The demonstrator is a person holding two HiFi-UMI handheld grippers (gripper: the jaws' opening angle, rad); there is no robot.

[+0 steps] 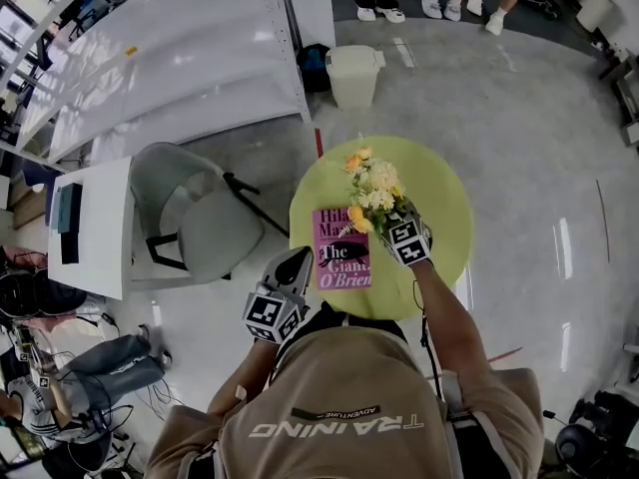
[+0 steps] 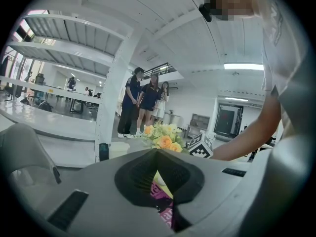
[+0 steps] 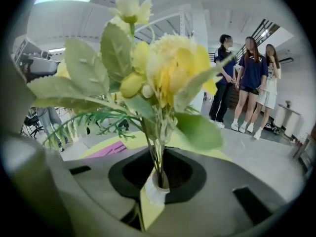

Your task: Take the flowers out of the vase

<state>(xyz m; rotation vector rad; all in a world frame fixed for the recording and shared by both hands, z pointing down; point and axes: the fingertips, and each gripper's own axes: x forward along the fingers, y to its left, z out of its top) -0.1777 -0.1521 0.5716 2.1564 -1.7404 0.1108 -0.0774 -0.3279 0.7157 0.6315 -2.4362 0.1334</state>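
Observation:
A bunch of yellow and white flowers (image 1: 374,190) stands on the round green table (image 1: 439,198); its vase is hidden under the blooms in the head view. In the right gripper view the flowers (image 3: 163,78) fill the frame. Their stems run down into the white vase mouth (image 3: 156,185). My right gripper (image 3: 158,154) is shut on the stems just above that mouth. My left gripper (image 1: 296,259) hangs at the table's near left edge, shut and holding nothing. From the left gripper view (image 2: 158,152) the flowers (image 2: 164,137) show beyond the jaws.
A pink book (image 1: 339,252) lies on the table between the grippers. A grey chair (image 1: 200,228) and a white desk (image 1: 95,228) stand to the left, a bin (image 1: 354,73) behind the table. Three people (image 3: 247,78) stand further back.

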